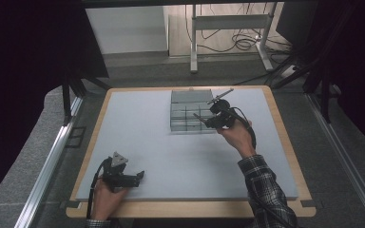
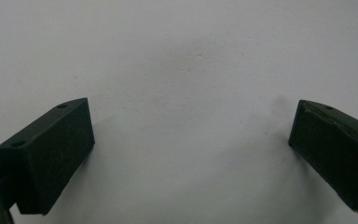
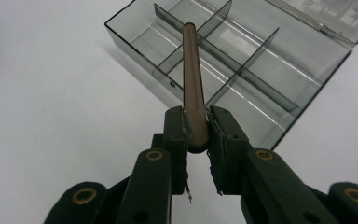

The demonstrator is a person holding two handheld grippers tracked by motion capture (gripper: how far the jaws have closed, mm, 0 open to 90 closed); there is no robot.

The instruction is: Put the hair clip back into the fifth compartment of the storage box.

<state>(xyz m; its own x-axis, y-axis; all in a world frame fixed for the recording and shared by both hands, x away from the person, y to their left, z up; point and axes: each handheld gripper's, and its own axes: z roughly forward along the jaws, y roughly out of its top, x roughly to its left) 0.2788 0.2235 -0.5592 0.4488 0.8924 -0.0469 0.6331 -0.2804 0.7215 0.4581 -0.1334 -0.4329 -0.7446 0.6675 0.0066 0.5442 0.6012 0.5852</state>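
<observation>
A smoky clear compartment box (image 1: 185,125) sits at the table's far middle, its lid (image 1: 191,96) folded open behind it. Dividers split the box (image 3: 135,42) into several cells that look bare. My right gripper (image 1: 208,120) hovers at the box's right front corner. That right gripper (image 3: 196,127) is shut on one end of a brown rod (image 3: 192,74). The rod points out over the cells. Near the front left edge my left gripper (image 1: 139,176) lies low on the mat. In its own view the left gripper (image 2: 191,135) is open, with bare mat between its fingers (image 2: 51,154).
A pale grey mat (image 1: 171,152) covers the tabletop inside a wooden border (image 1: 285,137). Beyond the table stand a metal frame (image 1: 228,28) and loose cables (image 1: 242,42) on the floor. Dark curtains flank both sides.
</observation>
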